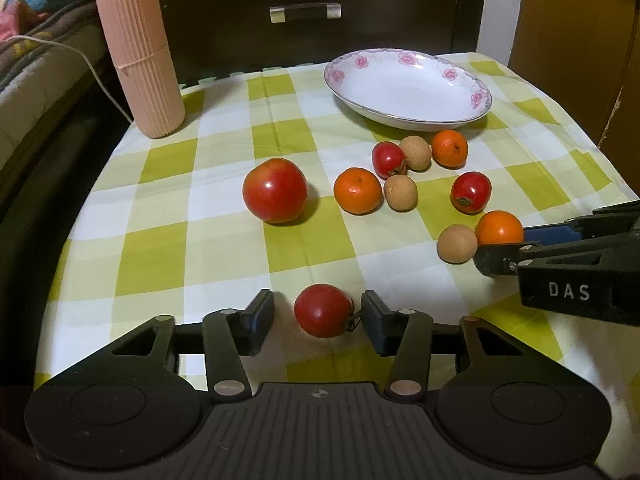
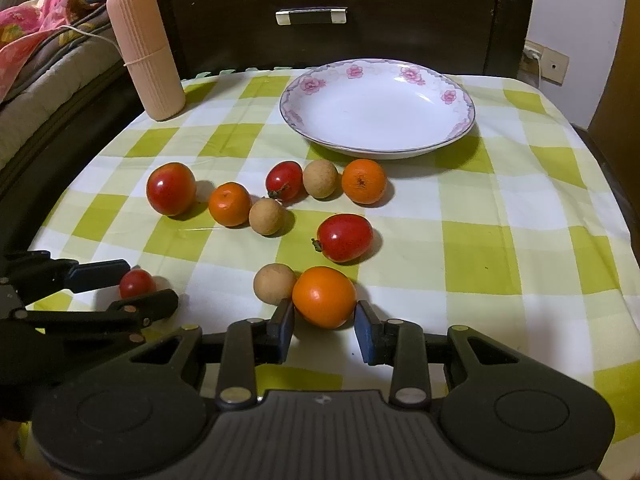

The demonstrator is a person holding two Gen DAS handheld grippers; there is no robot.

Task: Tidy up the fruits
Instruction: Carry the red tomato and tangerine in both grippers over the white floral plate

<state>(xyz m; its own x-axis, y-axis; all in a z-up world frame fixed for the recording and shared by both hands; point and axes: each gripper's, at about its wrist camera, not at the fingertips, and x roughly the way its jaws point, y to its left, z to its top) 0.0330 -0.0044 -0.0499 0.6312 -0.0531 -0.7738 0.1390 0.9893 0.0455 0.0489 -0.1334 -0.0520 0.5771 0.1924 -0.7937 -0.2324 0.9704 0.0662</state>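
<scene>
Right under the left wrist camera, the left gripper (image 1: 318, 322) is sitting low over the green-and-white checked tablecloth (image 1: 168, 248), its black fingers partly spread around a small glossy red fruit with a dry stem (image 1: 323, 310). The right pad is brushing the stem; the left pad is standing a little clear, so no squeeze there.

Over on the right wrist camera, the right gripper (image 2: 325, 326) is pinching a round orange citrus fruit (image 2: 324, 297), both blue-faced pads pressing its sides while it is sitting on the cloth. A tan round longan-like fruit (image 2: 274, 283) is touching that orange on its left.

Farther back, the rest of the fruit is lying scattered: a large red tomato-like fruit (image 1: 275, 190), two more oranges, two tan ones and two small red ones, all on the cloth just in front of a white shallow plate with pink flowers on its rim (image 2: 304, 85), which is holding nothing. A tall ribbed pink plastic case (image 1: 138, 50) is standing upright at the far left corner.
</scene>
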